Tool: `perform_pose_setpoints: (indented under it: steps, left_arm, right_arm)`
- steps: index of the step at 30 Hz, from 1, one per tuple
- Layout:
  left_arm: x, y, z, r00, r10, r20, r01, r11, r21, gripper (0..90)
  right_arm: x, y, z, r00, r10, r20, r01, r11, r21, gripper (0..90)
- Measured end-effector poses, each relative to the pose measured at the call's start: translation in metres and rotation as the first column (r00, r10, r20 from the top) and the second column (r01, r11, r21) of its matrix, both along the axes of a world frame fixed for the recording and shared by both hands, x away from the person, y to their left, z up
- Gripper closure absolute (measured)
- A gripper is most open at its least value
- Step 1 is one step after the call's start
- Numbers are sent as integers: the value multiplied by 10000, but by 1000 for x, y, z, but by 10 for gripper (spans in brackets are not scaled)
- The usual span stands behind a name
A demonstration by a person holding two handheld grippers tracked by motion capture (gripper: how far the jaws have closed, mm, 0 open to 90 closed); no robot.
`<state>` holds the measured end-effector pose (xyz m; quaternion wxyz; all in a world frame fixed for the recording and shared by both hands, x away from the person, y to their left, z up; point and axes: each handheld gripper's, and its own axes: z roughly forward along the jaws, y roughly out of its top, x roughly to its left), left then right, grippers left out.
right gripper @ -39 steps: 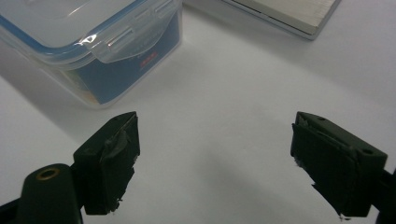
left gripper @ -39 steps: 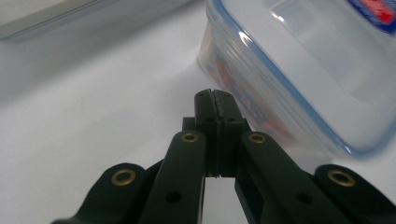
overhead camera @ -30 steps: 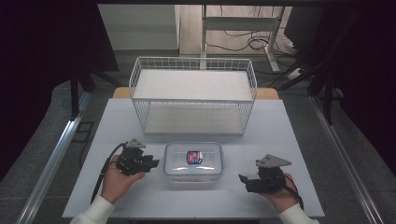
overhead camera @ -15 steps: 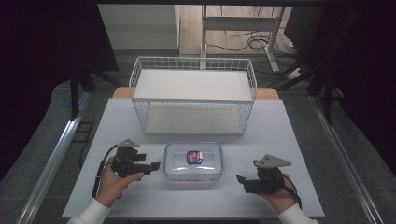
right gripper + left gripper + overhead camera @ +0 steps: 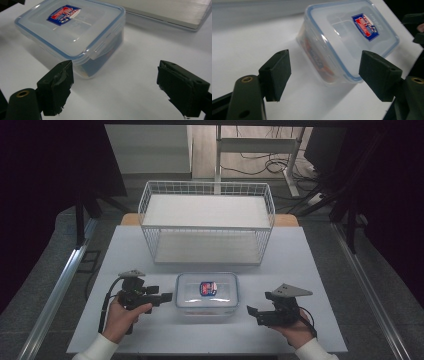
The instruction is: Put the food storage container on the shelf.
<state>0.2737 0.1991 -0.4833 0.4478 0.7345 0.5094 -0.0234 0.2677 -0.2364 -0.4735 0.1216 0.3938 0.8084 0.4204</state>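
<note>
A clear plastic food box (image 5: 207,292) with a blue-rimmed lid and a red-and-blue sticker lies on the white table near the front. My left gripper (image 5: 166,296) is open just left of the box, its jaws pointing at the box's left side. In the left gripper view the box (image 5: 347,42) sits ahead between the spread jaws, untouched. My right gripper (image 5: 251,312) is open to the right of the box, a short gap away. The right gripper view has the box (image 5: 75,35) ahead and to the left.
A white wire basket (image 5: 207,222) stands behind the box at the table's middle. Bare table surface (image 5: 320,265) lies to the right and left of it. The table's front edge runs just under both hands.
My left gripper has slid down and slightly right, turning its jaws toward the box. The right gripper has hardly moved.
</note>
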Motion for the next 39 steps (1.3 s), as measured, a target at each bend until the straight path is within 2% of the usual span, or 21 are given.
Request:
perform_pose_setpoints:
  steps: [3, 7, 9, 13, 19, 20, 25, 26, 31, 33, 34, 35, 37, 39]
  left_arm:
    - [1, 0, 0, 10000, -91, -20, 91, 9999, -134, 245]
    - [5, -3, -6, 9991, -251, -346, 236, 9987, -446, 207]
    - [8, -5, -9, 9982, -364, -481, 326, 9964, -781, 193]
    - [17, -11, -15, 9949, -539, -854, 401, 9869, -1561, 174]
    - [23, -17, -24, 9905, -743, -1159, 550, 9853, -1617, 144]
    - [25, -17, -27, 9879, -784, -1341, 537, 9824, -1789, 144]
    - [29, -21, -34, 9833, -877, -1596, 542, 9776, -2034, 163]
    - [31, -24, -37, 9810, -982, -1674, 602, 9740, -2185, 167]
    - [32, -27, -42, 9759, -1154, -1853, 727, 9721, -2229, 192]
    - [32, -27, -43, 9746, -1214, -1879, 756, 9693, -2339, 216]
    - [31, -27, -42, 9775, -1075, -1814, 656, 9726, -2231, 234]
    - [31, -27, -42, 9775, -1075, -1814, 656, 9726, -2231, 253]
    - [30, -27, -40, 9782, -1019, -1812, 621, 9750, -2134, 267]
    - [30, -26, -41, 9778, -995, -1845, 590, 9752, -2131, 287]
  right_arm:
    - [0, 2, 0, 10000, 62, -50, -61, 9999, 120, 138]
    - [0, 4, 0, 9998, 152, -105, -150, 9997, 200, 139]
    - [1, 6, -1, 9998, 183, -125, -181, 9997, 192, 138]
    - [2, 9, -2, 9998, 166, -118, -166, 9999, 34, 135]
    - [1, 9, -2, 9999, 137, -45, -137, 9999, 6, 135]
    - [1, 9, -2, 9999, 118, -48, -118, 9999, -9, 135]
    - [1, 10, -3, 9999, 144, -66, -144, 9998, -105, 135]
    - [1, 10, -3, 9999, 155, -65, -156, 9998, -120, 135]
    - [1, 11, -3, 9999, 159, -53, -160, 9998, -156, 136]
    - [3, 12, -4, 9997, 195, -136, -196, 9998, -83, 135]
    - [5, 13, -4, 9995, 206, -235, -206, 9998, 10, 135]
    - [5, 13, -4, 9995, 206, -235, -206, 9998, 10, 135]
    - [16, 16, -4, 9953, 397, -882, -342, 9974, 631, 134]
    - [26, 19, -7, 9885, 413, -1452, -273, 9949, 970, 133]
